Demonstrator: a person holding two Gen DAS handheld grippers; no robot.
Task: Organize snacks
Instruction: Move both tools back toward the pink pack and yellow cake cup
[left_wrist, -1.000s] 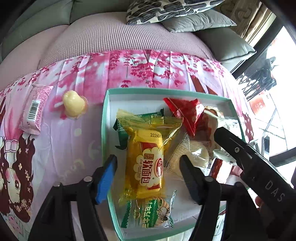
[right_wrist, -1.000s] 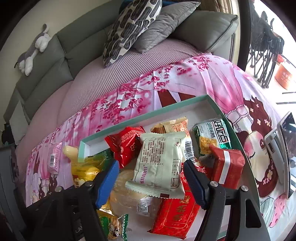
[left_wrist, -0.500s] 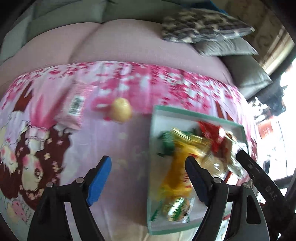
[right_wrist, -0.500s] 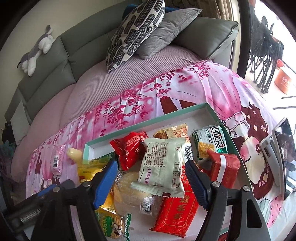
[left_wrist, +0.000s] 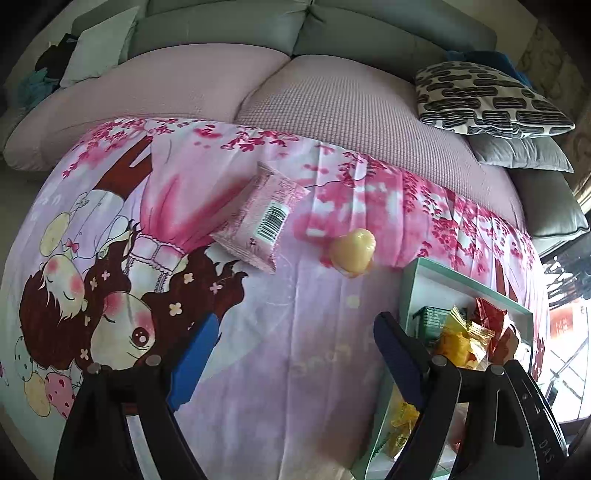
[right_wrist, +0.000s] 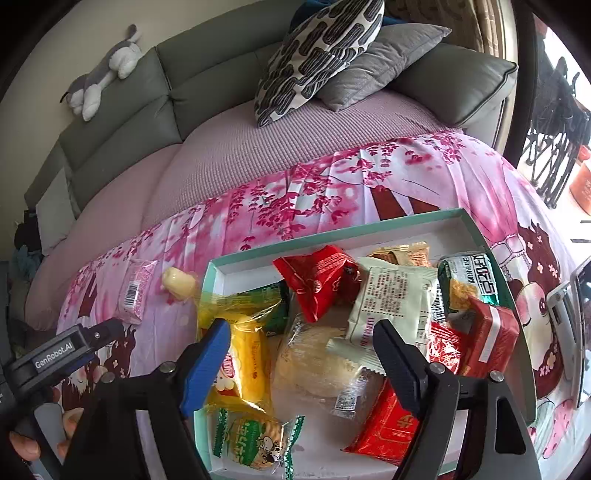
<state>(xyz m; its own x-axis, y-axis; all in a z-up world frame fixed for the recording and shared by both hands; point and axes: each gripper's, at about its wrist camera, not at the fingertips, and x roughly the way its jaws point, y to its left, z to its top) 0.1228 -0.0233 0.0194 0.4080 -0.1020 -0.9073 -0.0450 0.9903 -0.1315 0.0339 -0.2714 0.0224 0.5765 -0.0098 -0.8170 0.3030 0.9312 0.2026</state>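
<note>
A teal-rimmed white tray (right_wrist: 369, 227) on the pink cloth holds several snack packs, among them a yellow pack (right_wrist: 242, 363), a red pack (right_wrist: 319, 280) and a white pack (right_wrist: 397, 299). My right gripper (right_wrist: 301, 360) is open and empty above the tray. My left gripper (left_wrist: 291, 350) is open and empty over the cloth, left of the tray (left_wrist: 410, 291). Beyond it lie a pink wrapped snack (left_wrist: 264, 218) and a yellow heart-shaped jelly cup (left_wrist: 352, 251). Both also show in the right wrist view, the pink snack (right_wrist: 135, 290) and the jelly cup (right_wrist: 179, 282).
The pink cartoon cloth (left_wrist: 295, 369) covers a table in front of a sofa with a pink cover (left_wrist: 332, 99). A patterned pillow (right_wrist: 317, 51) and a grey pillow (right_wrist: 384, 59) lie on the sofa. A plush toy (right_wrist: 107, 70) lies on its backrest.
My left gripper has swung left off the tray and now faces the pink snack and the jelly cup on the cloth. My right gripper has barely moved.
</note>
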